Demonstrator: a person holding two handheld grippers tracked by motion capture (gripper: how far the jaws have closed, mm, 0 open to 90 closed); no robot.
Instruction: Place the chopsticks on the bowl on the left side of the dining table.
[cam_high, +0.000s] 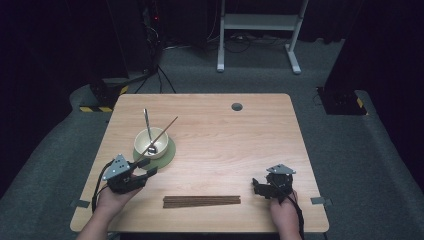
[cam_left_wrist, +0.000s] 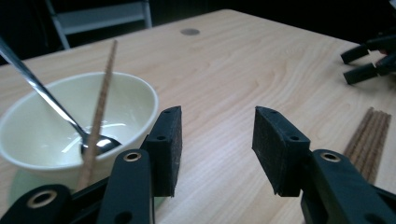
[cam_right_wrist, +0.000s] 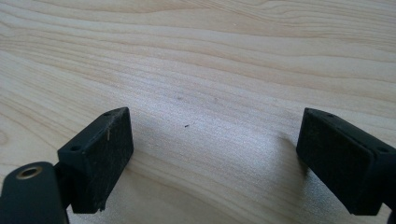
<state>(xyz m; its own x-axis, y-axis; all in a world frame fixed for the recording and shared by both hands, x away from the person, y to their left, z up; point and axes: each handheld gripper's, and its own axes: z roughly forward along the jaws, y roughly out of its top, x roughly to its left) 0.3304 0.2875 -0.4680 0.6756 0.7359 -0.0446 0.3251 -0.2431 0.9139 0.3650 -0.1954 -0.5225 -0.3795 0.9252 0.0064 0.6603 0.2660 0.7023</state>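
While both hands rest low, each gripper's fingers gape empty.
Left gripper (cam_high: 141, 167) sits at seven o'clock from the cream ceramic bowl (cam_high: 150, 143); right gripper (cam_high: 259, 188) hovers over the pale wooden counter (cam_high: 240, 145).

No text, label, brand or number can be read on anything here.

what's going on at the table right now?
A person holds a two-jaw gripper in each hand at a wooden table. The left gripper sits right next to a cream bowl on a green saucer, jaws open with nothing between them. One chopstick and a metal spoon lean in the bowl. A bundle of chopsticks lies near the front edge. The right gripper rests low over bare wood, jaws open and empty.
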